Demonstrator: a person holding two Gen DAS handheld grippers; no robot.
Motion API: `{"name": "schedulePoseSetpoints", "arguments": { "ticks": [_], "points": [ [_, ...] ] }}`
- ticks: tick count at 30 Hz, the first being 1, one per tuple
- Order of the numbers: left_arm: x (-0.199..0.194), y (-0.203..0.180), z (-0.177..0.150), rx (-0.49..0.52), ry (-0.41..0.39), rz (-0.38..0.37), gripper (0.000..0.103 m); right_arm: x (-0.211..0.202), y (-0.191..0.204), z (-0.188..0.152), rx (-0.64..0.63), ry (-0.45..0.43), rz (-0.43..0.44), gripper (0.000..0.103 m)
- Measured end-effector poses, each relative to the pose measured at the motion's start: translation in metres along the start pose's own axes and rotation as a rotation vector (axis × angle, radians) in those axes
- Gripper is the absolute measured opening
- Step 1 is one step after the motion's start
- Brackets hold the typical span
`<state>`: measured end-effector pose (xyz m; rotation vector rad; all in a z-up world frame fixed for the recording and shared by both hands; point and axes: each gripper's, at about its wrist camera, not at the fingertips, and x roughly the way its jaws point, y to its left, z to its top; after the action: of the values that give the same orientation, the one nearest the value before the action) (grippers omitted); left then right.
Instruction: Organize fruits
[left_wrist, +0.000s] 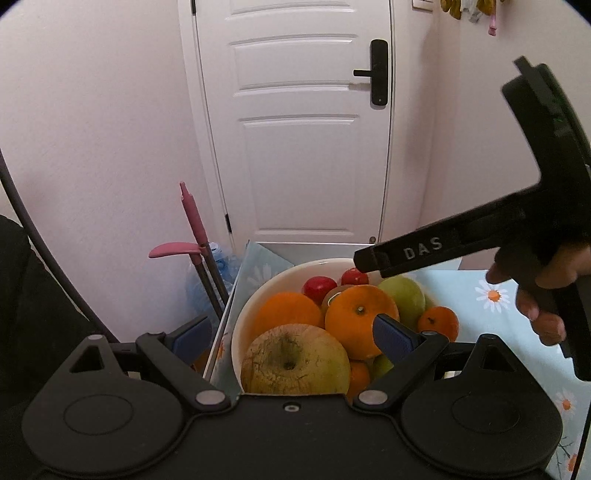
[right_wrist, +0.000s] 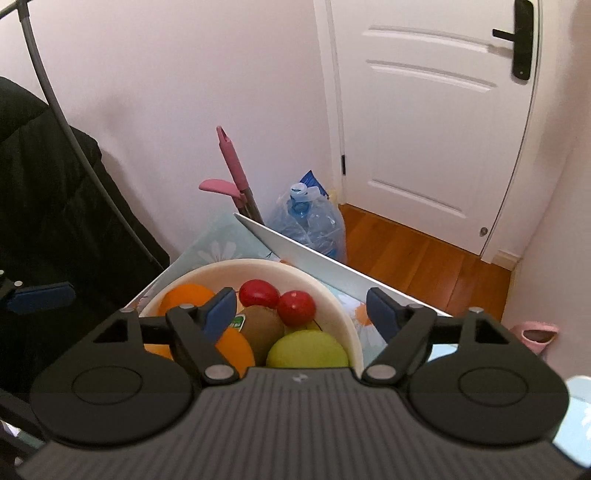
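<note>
While both grippers hang over the fruit, each view reads as follows.

Left wrist view, left gripper (left_wrist: 291, 332): fingers spread wide, nothing between the pads; the russet apple (left_wrist: 295, 363) sits just below them.
Left wrist view, bowl (left_wrist: 251, 299): white, close to the desk's left edge, heaped with fruit: two oranges (left_wrist: 360, 319), red tomatoes (left_wrist: 319, 288), a green apple (left_wrist: 404, 297).
Left wrist view, small orange (left_wrist: 439, 323): right of the heap; in or out of the bowl, cannot tell.
Left wrist view, desk (left_wrist: 491, 317): flowered cloth, bare to the right of the bowl.
Left wrist view, hand (left_wrist: 539, 291): grips the other tool's handle above that bare stretch; its black bar reaches over the bowl's far rim.
Left wrist view, mop handle (left_wrist: 195, 221): stands beyond the left edge.

Right wrist view, right gripper (right_wrist: 301, 314): fingers wide apart, holding nothing, one over the fruit, one past the rim.
Right wrist view, bowl (right_wrist: 258, 267): near the corner; kiwi (right_wrist: 260, 326), tomatoes (right_wrist: 258, 293), green apple (right_wrist: 306, 349) inside.
Right wrist view, white board (right_wrist: 314, 254): runs along the desk's far edge just behind the bowl.
Right wrist view, floor (right_wrist: 424, 262): wooden, beyond the board, with a water jug (right_wrist: 314, 221) by the door (right_wrist: 436, 122).
</note>
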<state>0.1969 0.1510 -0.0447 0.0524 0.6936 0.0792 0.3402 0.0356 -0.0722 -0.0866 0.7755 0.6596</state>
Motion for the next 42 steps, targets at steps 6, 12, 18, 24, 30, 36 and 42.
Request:
{"name": "schedulePoseSetpoints", "arguments": {
  "ticks": [6,12,18,24,30,36,42],
  "points": [
    [-0.015,0.002,0.005,0.001,-0.028,-0.022,0.097,-0.035,0.007,-0.003,0.022,-0.039,-0.05,0.092],
    [-0.036,0.0,0.013,0.029,-0.077,-0.036,0.097,-0.087,0.016,-0.009,0.054,-0.091,-0.134,0.092],
    [-0.07,-0.006,0.029,0.074,-0.145,-0.038,0.097,-0.154,0.016,-0.017,0.158,-0.146,-0.233,0.092],
    [-0.099,-0.024,0.034,0.08,-0.159,-0.076,0.097,-0.216,0.013,-0.035,0.199,-0.181,-0.341,0.092],
    [-0.127,-0.045,0.021,0.041,-0.145,-0.073,0.097,-0.27,0.009,-0.067,0.234,-0.197,-0.417,0.098],
    [-0.151,-0.057,0.011,0.031,-0.186,-0.048,0.097,-0.307,0.005,-0.105,0.261,-0.202,-0.462,0.101],
    [-0.169,-0.066,0.005,0.028,-0.233,-0.061,0.103,-0.319,0.008,-0.131,0.263,-0.212,-0.498,0.103]
  ]
}}
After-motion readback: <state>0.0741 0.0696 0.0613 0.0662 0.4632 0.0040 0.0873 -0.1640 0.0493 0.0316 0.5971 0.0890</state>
